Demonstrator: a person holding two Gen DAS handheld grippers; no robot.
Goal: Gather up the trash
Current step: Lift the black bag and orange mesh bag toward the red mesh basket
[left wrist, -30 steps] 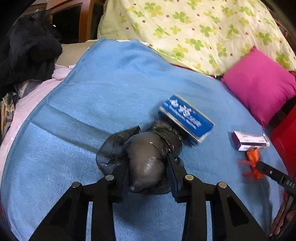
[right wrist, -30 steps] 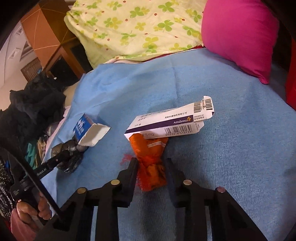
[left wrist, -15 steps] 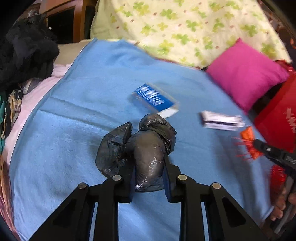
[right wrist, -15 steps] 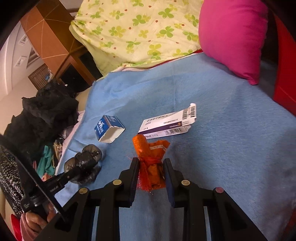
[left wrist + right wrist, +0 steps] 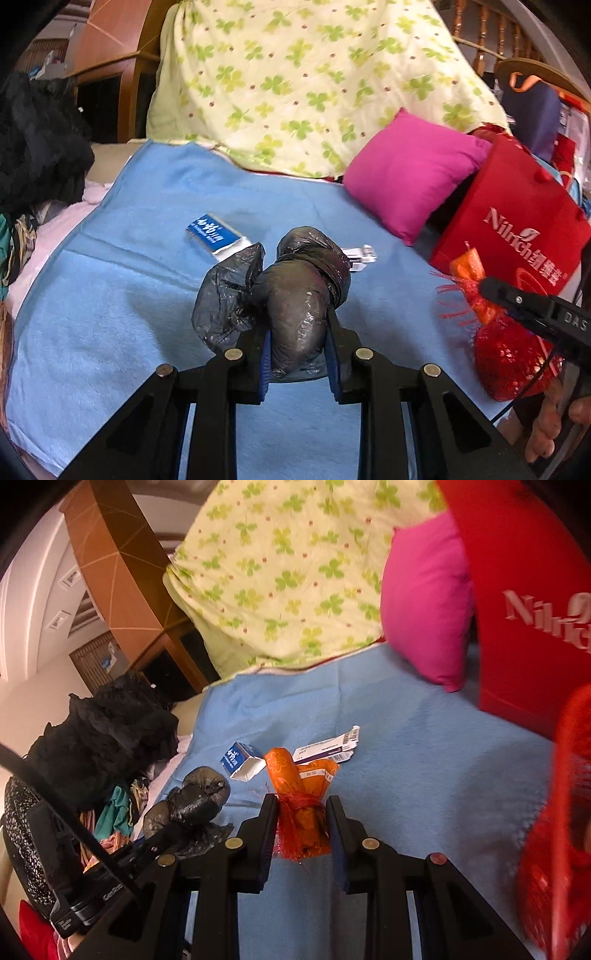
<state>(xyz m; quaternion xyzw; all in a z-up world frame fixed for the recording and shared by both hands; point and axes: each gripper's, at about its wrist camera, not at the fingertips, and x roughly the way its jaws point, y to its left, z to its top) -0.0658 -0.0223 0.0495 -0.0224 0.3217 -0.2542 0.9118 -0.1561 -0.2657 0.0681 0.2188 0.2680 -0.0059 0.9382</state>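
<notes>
My left gripper (image 5: 295,326) is shut on a knotted black plastic bag (image 5: 306,291), which it holds above the blue blanket (image 5: 122,295). My right gripper (image 5: 301,806) is shut on an orange wrapper bundle tied with red net (image 5: 295,775), also lifted off the blanket. Each gripper shows in the other's view: the right gripper (image 5: 491,291) with the orange bundle (image 5: 471,269), and the left gripper (image 5: 162,836) with the black bag (image 5: 199,797). A blue-and-white box (image 5: 212,236) and a white-and-purple carton (image 5: 328,747) lie on the blanket beyond them.
A red paper bag (image 5: 517,229) stands at the right beside a pink pillow (image 5: 410,173). Red mesh (image 5: 513,358) hangs near the hand at the right edge. A clover-print quilt (image 5: 314,81) fills the back. Dark clothes (image 5: 107,731) are piled off the blanket's left side.
Both grippers rose off the blanket with their loads and drew back from the two boxes. The left jaws tightened on the black bag. The red paper bag came into view.
</notes>
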